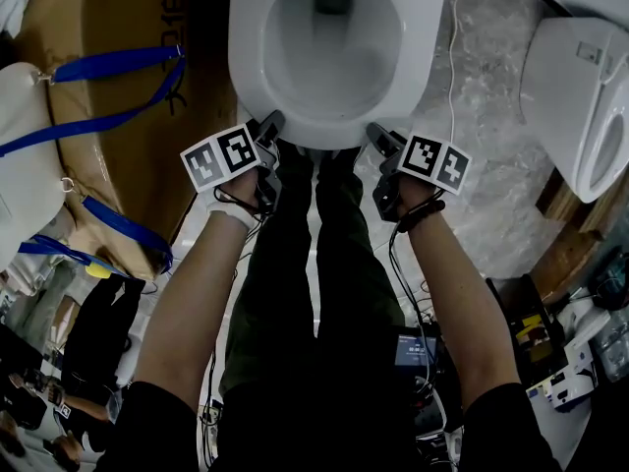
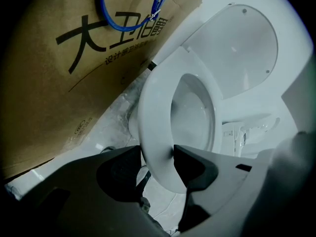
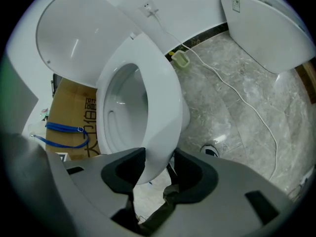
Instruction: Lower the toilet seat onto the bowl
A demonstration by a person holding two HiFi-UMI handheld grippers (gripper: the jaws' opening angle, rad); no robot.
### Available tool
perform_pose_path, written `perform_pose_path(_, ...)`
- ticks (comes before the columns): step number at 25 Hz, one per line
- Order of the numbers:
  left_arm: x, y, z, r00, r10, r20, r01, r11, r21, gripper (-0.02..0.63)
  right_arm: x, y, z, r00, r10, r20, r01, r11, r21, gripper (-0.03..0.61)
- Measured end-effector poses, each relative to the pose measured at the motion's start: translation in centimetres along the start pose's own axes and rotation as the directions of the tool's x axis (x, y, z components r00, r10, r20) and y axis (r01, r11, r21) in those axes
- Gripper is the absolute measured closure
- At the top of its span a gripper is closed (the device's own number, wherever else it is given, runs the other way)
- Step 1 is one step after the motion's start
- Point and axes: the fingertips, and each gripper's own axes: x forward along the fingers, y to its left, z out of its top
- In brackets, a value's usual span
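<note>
Left claw [image 1: 269,126] and right claw [image 1: 376,133] are gripping the seat [image 1: 334,131]; box [image 1: 118,96] is sitting left, another toilet [image 1: 580,106] right.

In the head view the top edge cuts off the back of the toilet seat [image 1: 334,134]. The tips of the left tool [image 1: 269,126] and right tool [image 1: 378,136] are hidden at its front rim. A second toilet [image 1: 580,106] runs off the right edge, and in both gripper views the tools' own bodies cover the seat's nearest edge, while the small print on the cardboard box [image 2: 59,83] is too fine to read.
</note>
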Motion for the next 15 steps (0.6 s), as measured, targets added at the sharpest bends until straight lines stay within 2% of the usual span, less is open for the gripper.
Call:
perform_pose_path(9,0.0,0.1,0.0,1.0,0.002,-0.011,-0.002,1.0,-0.005,0.4,-0.1,0.1,-0.3,1.0,-0.003,0.0,0.003,1.0,0.017,0.376)
perform_pose_path(15,-1.9,-0.6,-1.0,0.999,0.034,-0.026,-0.034,0.999,0.01,0.4,-2.8,0.0,-2.8,0.999,-0.023,-0.024,0.024,0.999,0.049,0.376)
